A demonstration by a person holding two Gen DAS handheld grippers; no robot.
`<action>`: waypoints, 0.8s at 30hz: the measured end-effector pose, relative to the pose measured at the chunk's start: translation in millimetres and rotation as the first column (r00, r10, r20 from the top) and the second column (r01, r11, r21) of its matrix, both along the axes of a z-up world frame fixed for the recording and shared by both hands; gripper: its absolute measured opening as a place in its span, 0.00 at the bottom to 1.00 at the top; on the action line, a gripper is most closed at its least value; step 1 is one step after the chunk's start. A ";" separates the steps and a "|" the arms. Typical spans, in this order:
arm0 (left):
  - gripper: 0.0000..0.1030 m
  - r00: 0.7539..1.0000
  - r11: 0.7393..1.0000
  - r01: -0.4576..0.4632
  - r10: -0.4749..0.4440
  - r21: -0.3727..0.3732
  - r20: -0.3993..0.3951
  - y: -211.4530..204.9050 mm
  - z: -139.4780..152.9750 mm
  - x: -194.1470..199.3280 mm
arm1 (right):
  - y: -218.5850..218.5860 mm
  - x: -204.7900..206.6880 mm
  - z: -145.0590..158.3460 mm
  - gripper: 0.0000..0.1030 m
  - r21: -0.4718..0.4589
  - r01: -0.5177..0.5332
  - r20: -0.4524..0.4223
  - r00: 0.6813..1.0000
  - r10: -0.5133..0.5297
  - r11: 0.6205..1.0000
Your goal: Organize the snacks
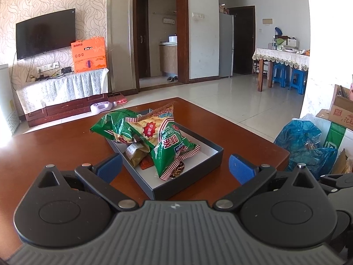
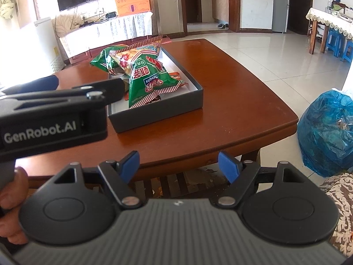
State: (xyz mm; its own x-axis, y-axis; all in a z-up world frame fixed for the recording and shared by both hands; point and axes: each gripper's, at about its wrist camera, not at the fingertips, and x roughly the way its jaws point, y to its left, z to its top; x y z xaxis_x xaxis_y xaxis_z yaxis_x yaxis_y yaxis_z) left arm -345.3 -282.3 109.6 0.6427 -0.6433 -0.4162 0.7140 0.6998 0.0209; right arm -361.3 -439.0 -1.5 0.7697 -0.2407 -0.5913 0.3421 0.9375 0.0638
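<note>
1. A shallow dark grey box [image 1: 194, 158] with a white lining sits on a glossy reddish-brown wooden table [image 1: 55, 145], holding a heap of snack packets.
2. Topmost in the box is a puffy green snack bag [image 1: 169, 141] with red-and-white striped crimped ends and a red starburst label, lying tilted across the pile; a second green bag [image 1: 110, 124] lies beside and partly under it, overhanging the box's far-left wall.
3. Beneath them show a small gold foil packet [image 1: 136, 154] and a flat orange-red sachet [image 1: 146, 163]; their wrappers look crinkled and shiny.
4. The left gripper [image 1: 175, 165], matte black plastic with blue pads, hangs empty over the box's near corner, its fingers spread wide to either side of the box.
5. The right gripper [image 2: 178, 165] hovers at the table's near edge, well short of the box, fingers likewise parted and holding nothing.
6. A crumpled translucent blue plastic bag [image 2: 328, 132] stands on the tiled floor beside the table.
</note>
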 end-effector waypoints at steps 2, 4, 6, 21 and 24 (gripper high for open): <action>1.00 1.000 1.000 0.001 -0.001 -0.004 -0.003 1.0 0.1 0.2 | 0.2 -0.1 -0.1 0.78 0.001 0.000 0.000 1.000 0.000 1.000; 1.00 1.000 1.000 0.002 -0.002 -0.005 -0.006 1.4 0.2 0.6 | 0.2 -0.1 -0.1 0.78 0.000 0.000 0.000 1.000 0.000 1.000; 1.00 1.000 1.000 0.005 -0.005 -0.005 -0.006 1.0 -0.7 0.3 | 0.2 -0.1 -0.1 0.78 0.001 0.000 0.000 1.000 0.000 1.000; 1.00 1.000 1.000 0.021 -0.021 0.000 -0.006 -0.3 -1.2 -2.0 | 0.3 -0.2 -0.5 0.78 0.000 -0.001 -0.002 1.000 0.001 1.000; 1.00 1.000 1.000 0.023 -0.023 0.000 -0.010 -0.9 -1.3 -2.3 | 0.4 0.1 -1.0 0.78 0.000 -0.002 -0.003 1.000 0.002 1.000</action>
State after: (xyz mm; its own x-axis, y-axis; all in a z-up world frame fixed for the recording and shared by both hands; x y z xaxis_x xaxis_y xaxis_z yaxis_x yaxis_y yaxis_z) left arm -347.6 -283.2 108.3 0.6238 -0.6573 -0.4228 0.7297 0.6836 0.0140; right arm -361.1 -438.6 -2.5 0.7683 -0.2389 -0.5938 0.3406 0.9381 0.0632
